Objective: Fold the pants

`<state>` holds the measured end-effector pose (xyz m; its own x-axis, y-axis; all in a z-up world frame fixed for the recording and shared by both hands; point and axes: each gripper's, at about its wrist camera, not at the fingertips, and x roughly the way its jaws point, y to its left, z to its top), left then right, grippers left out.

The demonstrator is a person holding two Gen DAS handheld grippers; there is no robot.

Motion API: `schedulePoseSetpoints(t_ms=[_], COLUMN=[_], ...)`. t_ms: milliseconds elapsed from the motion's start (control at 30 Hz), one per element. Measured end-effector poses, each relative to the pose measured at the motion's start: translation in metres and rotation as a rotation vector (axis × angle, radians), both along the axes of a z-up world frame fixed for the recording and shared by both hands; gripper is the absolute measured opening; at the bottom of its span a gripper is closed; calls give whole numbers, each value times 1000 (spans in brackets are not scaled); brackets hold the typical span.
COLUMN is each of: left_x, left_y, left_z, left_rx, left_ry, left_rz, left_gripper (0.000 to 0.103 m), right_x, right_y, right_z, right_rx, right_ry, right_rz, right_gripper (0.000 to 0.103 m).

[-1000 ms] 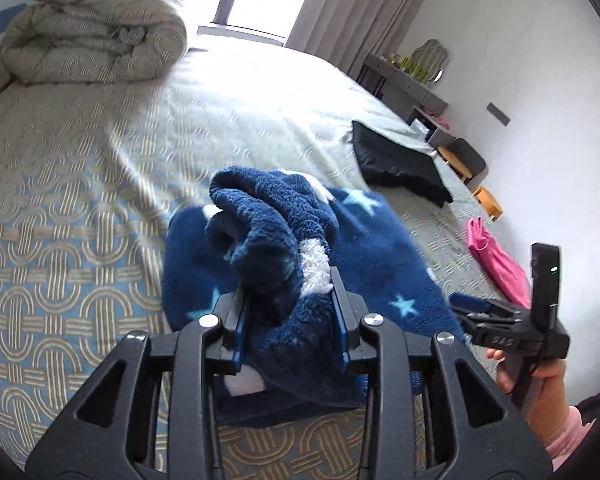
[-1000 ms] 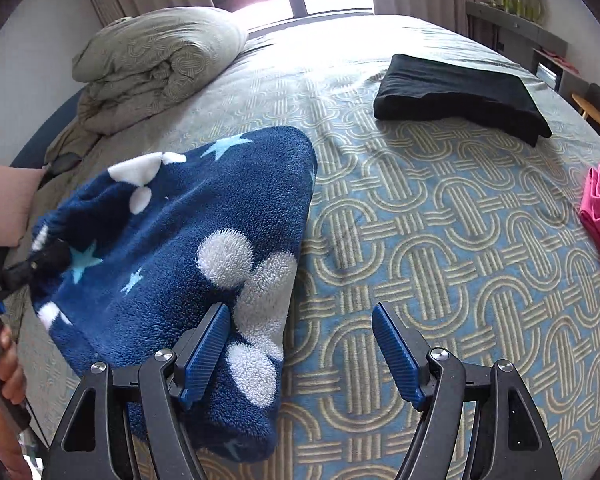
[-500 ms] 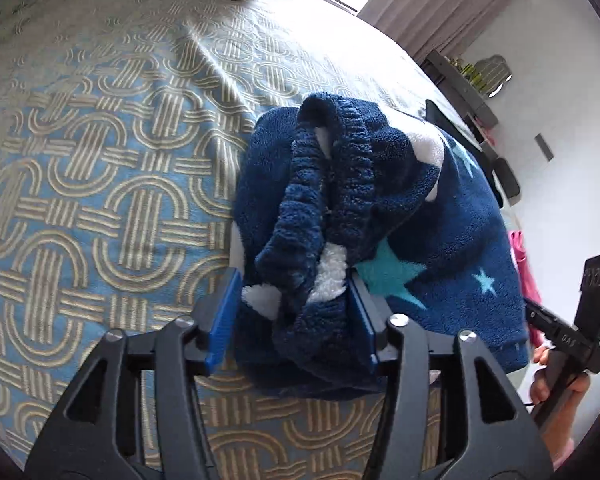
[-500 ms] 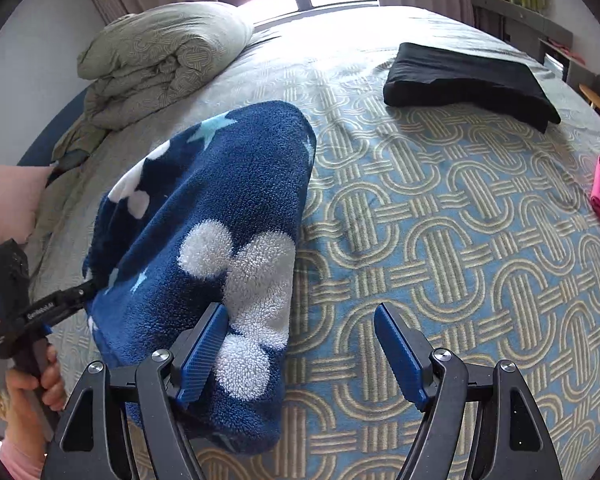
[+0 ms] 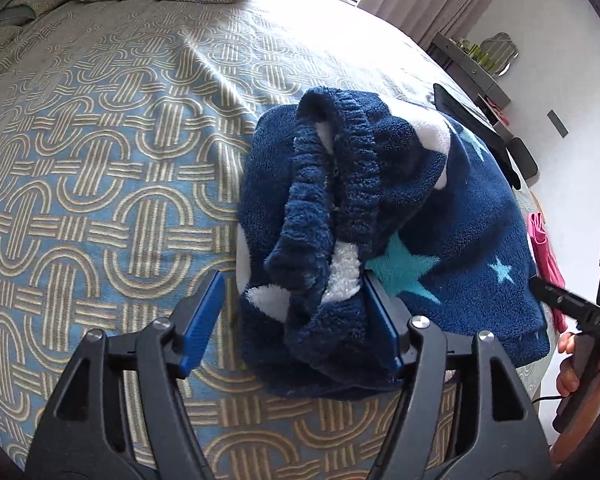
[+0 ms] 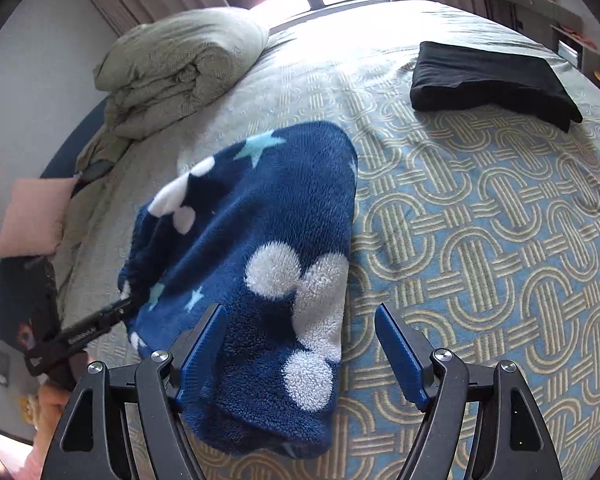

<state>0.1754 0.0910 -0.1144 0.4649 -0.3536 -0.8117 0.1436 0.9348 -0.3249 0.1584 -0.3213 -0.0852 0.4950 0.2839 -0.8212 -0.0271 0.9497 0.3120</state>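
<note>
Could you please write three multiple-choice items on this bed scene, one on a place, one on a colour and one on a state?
1. Where does the folded black garment lie?
A. on the bed, beyond the fleece pants
B. on top of the rolled duvet
C. between the right gripper's fingers

2. What colour are the stars on the navy fleece pants?
A. red
B. light blue
C. yellow

3. How does the left gripper stand?
A. clamped shut on the bedspread
B. shut with nothing near it
C. open, with the waistband bunched between its fingers

Answers: 1 A, it rests flat on the patterned bedspread past the pants. 2 B, light blue stars show on the navy pile. 3 C, its jaws have just been opening and a gap shows beside the left finger.
</note>
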Motion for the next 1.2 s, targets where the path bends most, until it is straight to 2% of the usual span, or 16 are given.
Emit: schedulePoseSetpoints(t_ms=[67,100,133,200,267,333,467,667,733,867,1000,1067,1133,1200], left_x=[-3,-3,-4,-5,-3,-3,-4,0,3,14,28,34,40,43], left_y=[1,1,1,-1,-4,-6,-8,-2,0,-1,-1,-1,0,0], left_z=[-2,-3,-3,-2,-2,-2,0,1,6,16,12,4,-5,-14], left_rx=[5,8,12,22,26,33,50,14,-5,-15,-41,-52,-64,-84], left_ry=[2,2,-2,-7,-3,-3,-11,26,34,22,59,93,128,151], left_rz=[0,-1,-3,-7,-14,-13,-18,-13,-15,-30,-38,-40,-37,-43], left_gripper=[77,78,79,81,82,82,82,82,82,82,82,85,94,96], right_x=[5,6,5,3,2,1,0,1,5,20,43,54,63,69], right_y=[6,4,-2,-19,-30,-34,-28,-30,-28,-25,-29,-32,-34,-37], right_z=[-23,-34,-42,-52,-59,-60,-57,-58,-48,-19,-13,-22,-35,-47], right_rx=[-72,-74,-35,105,195,207,160,154,131,96,190,225,267,315], right_ry=[73,96,109,149,189,191,164,175,171,73,61,88,131,173], right_rz=[13,-2,-31,-83,-102,-105,-92,-88,-73,-45,-17,-22,-34,-32], right_gripper=[84,88,93,93,93,93,93,96,96,96,96,96,96,96])
